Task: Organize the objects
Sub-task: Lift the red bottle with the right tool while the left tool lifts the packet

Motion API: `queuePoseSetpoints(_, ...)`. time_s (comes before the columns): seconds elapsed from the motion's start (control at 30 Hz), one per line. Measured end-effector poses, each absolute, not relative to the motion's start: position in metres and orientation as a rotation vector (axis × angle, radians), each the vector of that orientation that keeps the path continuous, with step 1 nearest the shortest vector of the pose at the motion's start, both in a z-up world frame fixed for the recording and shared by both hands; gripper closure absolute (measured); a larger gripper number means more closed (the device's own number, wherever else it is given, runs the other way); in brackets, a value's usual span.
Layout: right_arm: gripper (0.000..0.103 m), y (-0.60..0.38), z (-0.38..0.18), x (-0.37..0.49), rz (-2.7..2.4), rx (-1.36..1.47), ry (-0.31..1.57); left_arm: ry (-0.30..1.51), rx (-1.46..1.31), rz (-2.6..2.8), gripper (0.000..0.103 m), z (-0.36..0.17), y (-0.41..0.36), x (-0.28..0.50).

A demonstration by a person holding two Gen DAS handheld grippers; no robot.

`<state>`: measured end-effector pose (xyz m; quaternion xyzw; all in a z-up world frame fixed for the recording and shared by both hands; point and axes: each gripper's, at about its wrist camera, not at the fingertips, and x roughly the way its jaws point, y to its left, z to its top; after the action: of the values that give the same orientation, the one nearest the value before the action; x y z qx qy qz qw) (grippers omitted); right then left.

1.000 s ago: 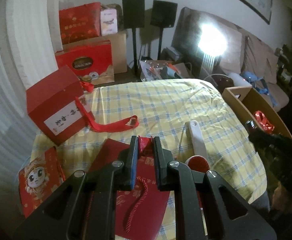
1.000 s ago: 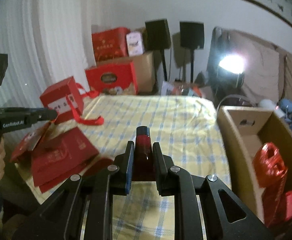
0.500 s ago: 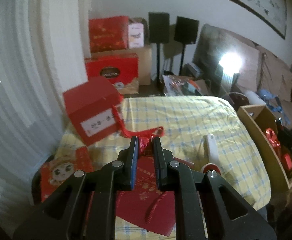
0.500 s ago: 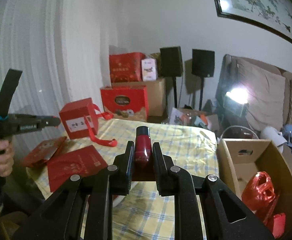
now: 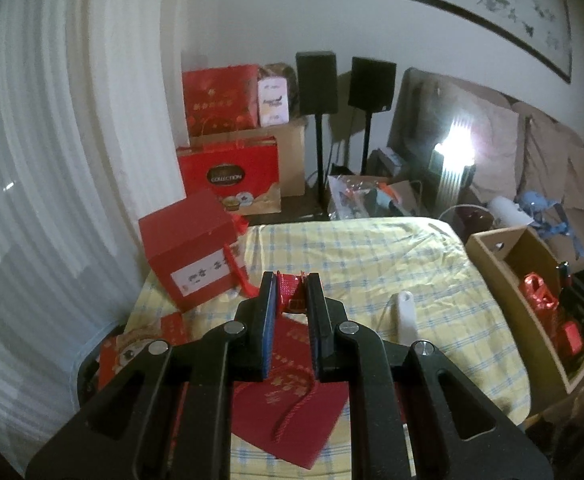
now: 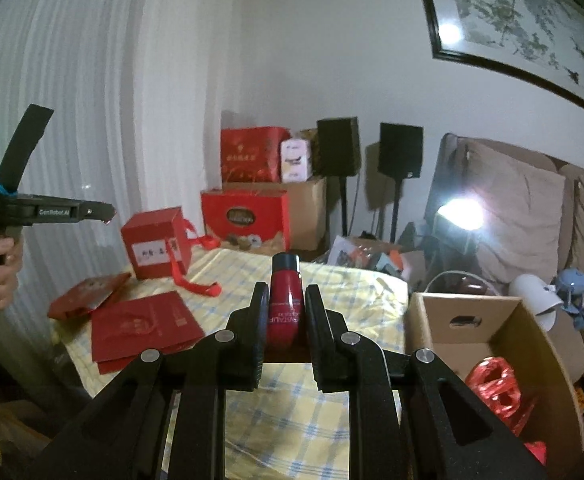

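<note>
Two views cover this moment; read them in order.

Left wrist view: your left hand-held gripper [image 5: 291, 282] is pinched on a small red foil packet [image 5: 290, 292], which sits between the tips and clear of the checked surface [image 5: 372, 256]. The cardboard box [image 5: 492, 264] stands at the right edge of that surface, well to the right of this gripper, with red foil items [image 5: 540, 294] already inside. A flat red bag [image 5: 292, 396] lies on the surface directly below the jaws, a white flat object [image 5: 406, 314] just right of it, and a red gift box [image 5: 190, 250] to the far left.

Right wrist view: your right hand-held gripper [image 6: 285, 294] is clamped on a red bottle [image 6: 286, 300]. The bottle's long axis runs forward along the fingers, dark cap leading and label toward you. It is carried above the surface, not resting on it. The open cardboard box [image 6: 424, 312] lies just right of and below this gripper, so the right hand is judged the nearer one to it. The left hand-held gripper [image 6: 106, 212] appears at the far left of this view, well apart from the box.

Judgement: the box is the likely destination. Swing the bottle rightward over the near wall and tip the cap down before you release.
</note>
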<state>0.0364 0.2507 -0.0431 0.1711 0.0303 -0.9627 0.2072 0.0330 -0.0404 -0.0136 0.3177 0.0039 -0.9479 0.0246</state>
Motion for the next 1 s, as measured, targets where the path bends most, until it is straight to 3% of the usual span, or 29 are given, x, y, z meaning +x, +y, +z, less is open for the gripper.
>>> queuePoseSetpoints(0.4,0.086,0.280,-0.014,0.071,-2.713,0.382,0.042,-0.029,0.924,-2.928,0.090,0.002,-0.019,0.055)
queuePoseSetpoints(1.0,0.085,0.292,0.047,0.142,-2.709,0.105,0.058,-0.019,0.638,-2.963,0.090,0.076,-0.015,0.132)
